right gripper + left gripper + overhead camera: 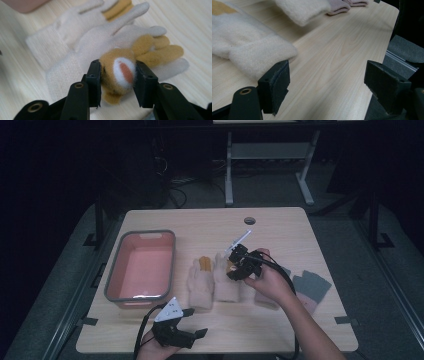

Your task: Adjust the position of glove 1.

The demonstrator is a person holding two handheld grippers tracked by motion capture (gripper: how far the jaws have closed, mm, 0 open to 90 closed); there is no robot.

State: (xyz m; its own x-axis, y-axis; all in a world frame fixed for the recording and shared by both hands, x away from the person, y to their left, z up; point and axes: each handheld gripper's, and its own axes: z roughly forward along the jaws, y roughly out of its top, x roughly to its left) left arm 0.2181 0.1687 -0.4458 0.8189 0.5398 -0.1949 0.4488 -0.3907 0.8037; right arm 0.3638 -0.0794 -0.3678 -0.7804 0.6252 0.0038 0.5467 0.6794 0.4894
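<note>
Right gripper view showed the right gripper (117,83) clamped on the glove's tan thumb (117,75), fingers pointing away; the left gripper (327,85) sat apart, empty, near the other glove's cuff (259,56).

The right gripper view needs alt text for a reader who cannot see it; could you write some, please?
Two black jaws of the right gripper are closed on the tan, white-patched part of a cream glove lying on a pale wooden table. A second cream glove lies beside it.

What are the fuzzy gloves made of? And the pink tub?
The gloves look like soft knitted fleece, cream with tan parts: the surface is fuzzy and the cuffs ribbed. The right claw pinches one. The pink tub seems smooth plastic with a grey rim; it shines slightly.
</note>
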